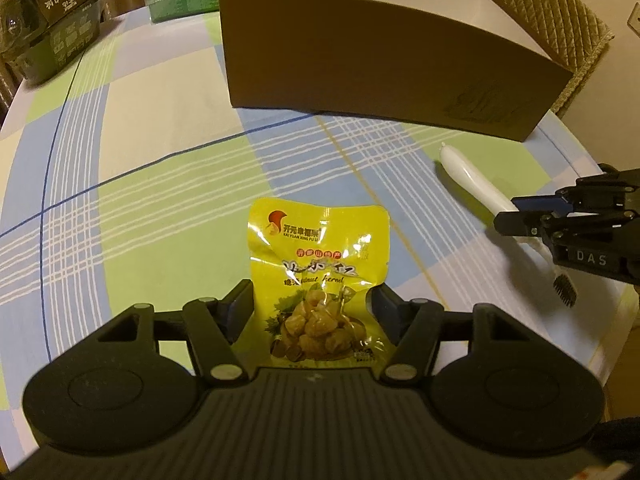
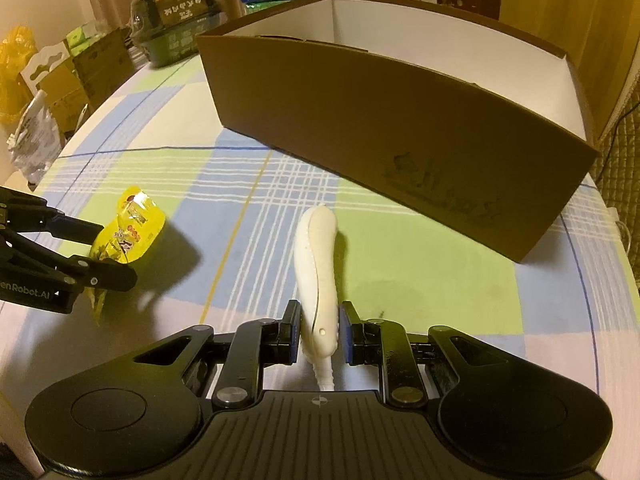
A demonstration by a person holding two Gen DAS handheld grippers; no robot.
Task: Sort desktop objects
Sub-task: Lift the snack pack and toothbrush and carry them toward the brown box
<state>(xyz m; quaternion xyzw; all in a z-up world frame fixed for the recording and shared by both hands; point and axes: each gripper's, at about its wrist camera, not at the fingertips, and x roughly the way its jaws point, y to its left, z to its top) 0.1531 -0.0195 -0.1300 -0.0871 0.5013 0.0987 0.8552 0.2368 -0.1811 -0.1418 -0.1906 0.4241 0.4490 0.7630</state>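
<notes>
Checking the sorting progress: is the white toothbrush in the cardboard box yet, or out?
Out. The white toothbrush sits clamped in the right claw above the checked tablecloth, short of the cardboard box.

- Yellow snack pouch (image 1: 316,280): glossy and crinkled, near left, raised off the tabletop (image 1: 160,168).
- White toothbrush (image 2: 318,276): near centre, handle pointing far.
- Brown cardboard box (image 2: 380,120): open-topped, white inside, far right.
</notes>
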